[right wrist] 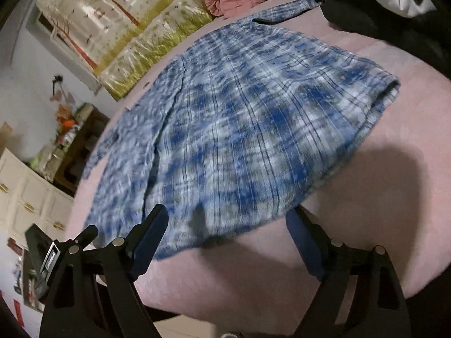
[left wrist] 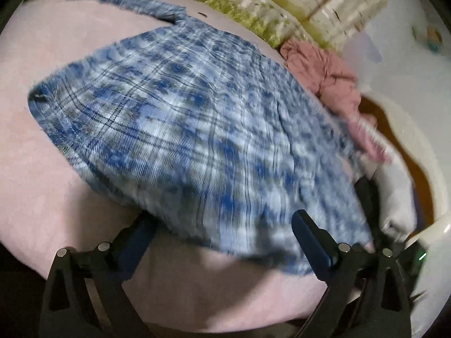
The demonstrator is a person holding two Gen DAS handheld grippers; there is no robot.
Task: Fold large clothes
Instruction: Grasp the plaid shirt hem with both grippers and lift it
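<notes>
Left wrist view: the blue plaid shirt (left wrist: 180, 118) lies spread flat on the pink bed (left wrist: 50, 169), one sleeve stretched toward the far edge. The left gripper (left wrist: 222, 225) hangs over the shirt's near hem with its fingers (left wrist: 310, 236) wide apart; the hem lies between them, but I cannot see them pressing on it. A crumpled pink garment (left wrist: 327, 76) sits at the bed's far side, beside a shiny curtain printed with grass and trees (left wrist: 253, 8). In the right wrist view, the right gripper (right wrist: 225, 225) also stands over the near hem, fingers (right wrist: 152, 231) spread, gripping nothing. White cabinets (right wrist: 28, 194) stand beyond the bed at the left.
</notes>
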